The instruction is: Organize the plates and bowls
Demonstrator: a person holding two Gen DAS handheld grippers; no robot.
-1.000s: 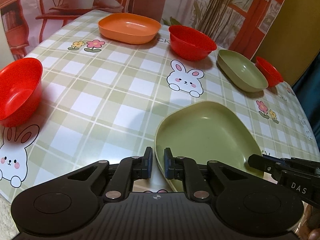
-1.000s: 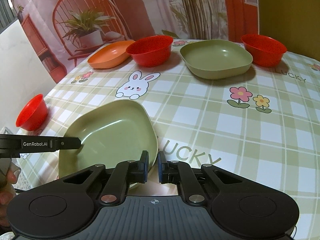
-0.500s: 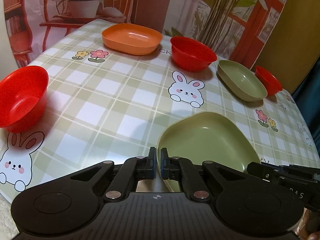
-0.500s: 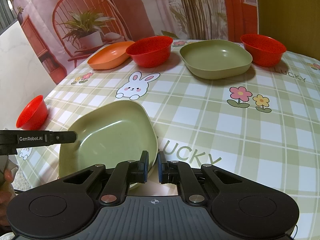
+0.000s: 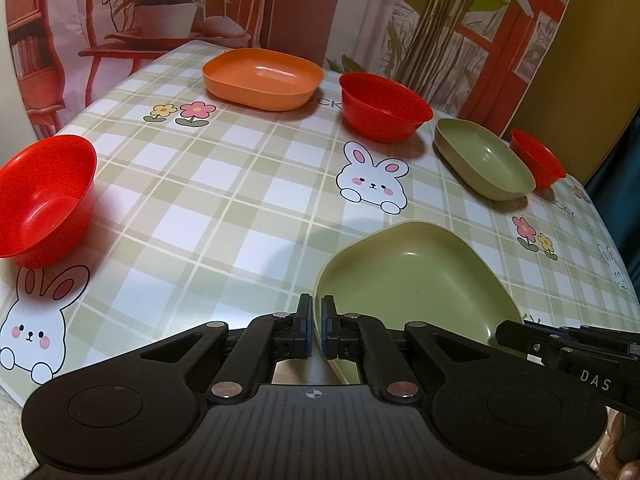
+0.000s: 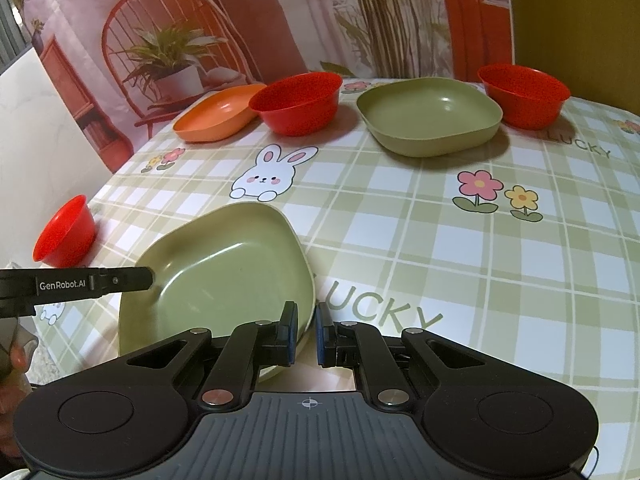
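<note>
i have the near green plate (image 5: 412,280) pinched from two sides at the bottom centre of both views. my left gripper (image 5: 316,328) has just been closing, and its jaws now clamp the plate's rim at the plate's lower left edge in the left wrist view. my right gripper (image 6: 305,332) has its jaws closed on the opposite rim, at the plate's lower right corner in the right wrist view. the plate looks tipped, though i can't tell whether it is clear of the checked tablecloth (image 6: 440,240).

i judge this to be the pick-up step: one plate gripped, nothing stacked yet. the far green plate (image 6: 430,116) sits in the upper right of the right wrist view, between a red bowl (image 6: 298,102) and another red bowl (image 6: 524,94), and looks like the obvious mate. the next move calls for lifting with both hands level, carrying up the frame over the bunny print, and lowering squarely so the two nest. the orange plate (image 5: 264,78) is at upper centre of the left view, and a third red bowl (image 5: 44,196) waits at the left edge; the bowls would stack later.

writing: "genrobot.ai" on the left gripper's finger at the left of the right view, "das" on the right gripper at lower right of the left view, and "lucky" printed on the cloth.
</note>
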